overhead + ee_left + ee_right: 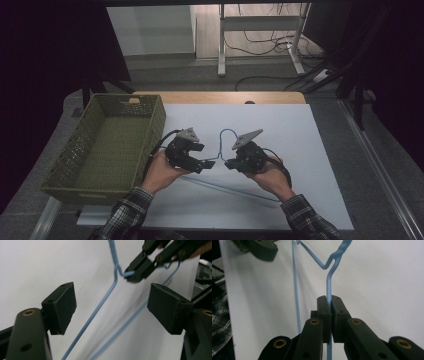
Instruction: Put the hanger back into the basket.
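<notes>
Seen from the high view, a person holds a thin blue wire hanger (220,150) between two grippers over a white sheet (310,165) on the table; the hanger's long bar runs toward the person's right sleeve. An olive woven basket (150,120) stands just beside the left gripper (206,164), so a leftward swing could catch its wall, while the sheet beyond the right gripper (229,164) lies open.

From the left gripper view, that gripper's jaws stand spread with the hanger's shoulder wire (100,306) passing between them, untouched; closing off-centre could push the springy wire aside.

From the right gripper view, the jaws are pressed together on the wire (328,287) just below the twisted neck (340,251). With one narrow pinch, the hanger may pivot or slip if tugged.
</notes>
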Motion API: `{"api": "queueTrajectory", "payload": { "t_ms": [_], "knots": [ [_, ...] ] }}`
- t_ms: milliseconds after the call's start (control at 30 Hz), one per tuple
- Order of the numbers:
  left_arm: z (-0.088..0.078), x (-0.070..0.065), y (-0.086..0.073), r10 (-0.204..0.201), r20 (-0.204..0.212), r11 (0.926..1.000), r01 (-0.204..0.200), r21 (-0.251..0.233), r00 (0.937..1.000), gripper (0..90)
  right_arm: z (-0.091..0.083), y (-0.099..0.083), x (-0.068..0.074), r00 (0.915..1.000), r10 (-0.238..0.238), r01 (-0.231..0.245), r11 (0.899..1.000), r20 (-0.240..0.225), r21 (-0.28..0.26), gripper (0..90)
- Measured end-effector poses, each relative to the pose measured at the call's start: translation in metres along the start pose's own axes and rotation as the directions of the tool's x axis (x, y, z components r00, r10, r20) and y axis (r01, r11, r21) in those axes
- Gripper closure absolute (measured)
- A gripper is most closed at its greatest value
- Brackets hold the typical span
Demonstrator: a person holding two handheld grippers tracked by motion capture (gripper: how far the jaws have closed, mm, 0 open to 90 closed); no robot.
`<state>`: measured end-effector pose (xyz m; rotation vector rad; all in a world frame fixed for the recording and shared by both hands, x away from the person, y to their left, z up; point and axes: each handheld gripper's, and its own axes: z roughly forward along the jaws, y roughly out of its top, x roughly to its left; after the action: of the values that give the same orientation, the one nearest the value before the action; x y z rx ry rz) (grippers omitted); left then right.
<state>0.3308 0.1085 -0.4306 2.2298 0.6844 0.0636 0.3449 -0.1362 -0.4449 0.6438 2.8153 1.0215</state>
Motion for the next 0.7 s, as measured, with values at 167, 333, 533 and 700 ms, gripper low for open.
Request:
{"api": "queueTrajectory", "payload": {
  "t_ms": [167, 333, 533, 700],
  "knots": [
    [-0.002, -0.004, -0.002, 0.061, 0.025, 0.9961, -0.063, 0.063, 0.9978, 33.9, -0.011, -0.001, 0.007, 0.9984, -0.048, 0.047, 0.999, -0.03, -0.011, 87.1],
    [0.004, -0.005, 0.001, 0.075, 0.09, 0.9917, -0.083, 0.098, 0.9931, 45.0, -0.016, -0.001, 0.013, 0.9959, -0.079, 0.078, 0.997, -0.045, -0.014, 87.1],
    [0.014, -0.004, 0.007, 0.097, 0.151, 0.9784, -0.122, 0.167, 0.9838, 63.8, -0.016, 0.0, 0.018, 0.9914, -0.11, 0.11, 0.994, -0.07, -0.008, 87.1],
    [0.017, -0.006, 0.009, 0.103, 0.168, 0.9706, -0.136, 0.199, 0.9805, 76.1, -0.016, 0.002, 0.019, 0.9878, -0.134, 0.134, 0.991, -0.08, -0.005, 87.0]
  ]
}}
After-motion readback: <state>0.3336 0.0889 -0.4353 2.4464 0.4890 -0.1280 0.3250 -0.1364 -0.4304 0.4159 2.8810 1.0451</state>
